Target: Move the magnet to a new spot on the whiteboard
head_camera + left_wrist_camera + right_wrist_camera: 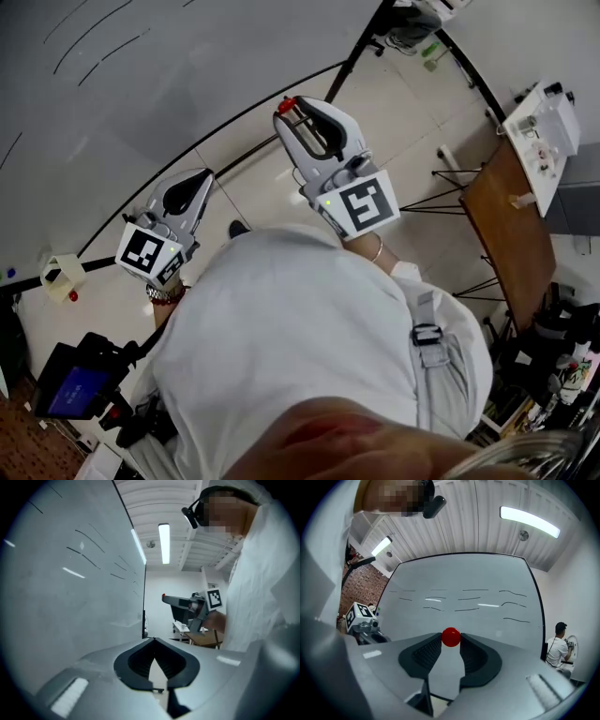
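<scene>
Right gripper [292, 106] pinches the red magnet [451, 637] at its fingertips. The whiteboard [459, 609], marked with black pen strokes, lies beyond them. Left gripper [153, 640] fingers are pressed together, nothing between.

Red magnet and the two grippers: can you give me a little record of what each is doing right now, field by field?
Magnet: red, round, pinched between the right gripper's jaw tips
Right gripper: shut on the magnet, pointing at the whiteboard
Left gripper: jaws together, nothing between them
Whiteboard: a few short dark pen strokes; the magnet looks held off its surface
Person: white top, holding both grippers
</scene>
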Demonstrator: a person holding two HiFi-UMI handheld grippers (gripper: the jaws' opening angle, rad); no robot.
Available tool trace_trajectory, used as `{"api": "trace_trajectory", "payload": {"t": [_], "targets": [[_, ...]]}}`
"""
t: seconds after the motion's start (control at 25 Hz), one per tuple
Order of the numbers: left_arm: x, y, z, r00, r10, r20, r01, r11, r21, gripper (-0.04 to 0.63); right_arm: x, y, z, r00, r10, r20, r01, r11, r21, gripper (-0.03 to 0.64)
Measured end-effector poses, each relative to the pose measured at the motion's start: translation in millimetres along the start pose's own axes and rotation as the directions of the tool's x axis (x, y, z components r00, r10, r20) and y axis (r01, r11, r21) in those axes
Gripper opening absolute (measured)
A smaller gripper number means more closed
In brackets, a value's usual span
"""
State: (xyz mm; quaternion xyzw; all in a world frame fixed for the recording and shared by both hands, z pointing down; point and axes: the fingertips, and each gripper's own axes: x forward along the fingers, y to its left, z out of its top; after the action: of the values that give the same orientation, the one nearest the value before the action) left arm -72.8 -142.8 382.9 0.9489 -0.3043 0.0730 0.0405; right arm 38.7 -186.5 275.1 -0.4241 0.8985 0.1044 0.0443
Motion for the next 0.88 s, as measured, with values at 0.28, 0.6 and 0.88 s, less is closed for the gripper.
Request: {"api": "trace_trajectory", "payload": {"t": [0.28,0.6,0.88], "targets": [[24,-85,-21,0.995,0.092,-0.033,-0.095,0.989,-0.113,0.005,-115,-34,-17,0.996,0.020,-0.084,-0.016,0.998,0.058,0.127],[-35,-207,-32,0.980,0.189,-0.059,-0.194,0.974,-0.116,0.005,-192,29,4,0.981,0.185,-0.063,-0.176,0.977,0.116,0.127],[-36,-192,-18,0.970,0.241,-0.013,-0.241,0.963,-0.122,0.005,-186,16,-11,0.976,0.214,-0.041,-0.195,0.943,0.271,0.127]]}}
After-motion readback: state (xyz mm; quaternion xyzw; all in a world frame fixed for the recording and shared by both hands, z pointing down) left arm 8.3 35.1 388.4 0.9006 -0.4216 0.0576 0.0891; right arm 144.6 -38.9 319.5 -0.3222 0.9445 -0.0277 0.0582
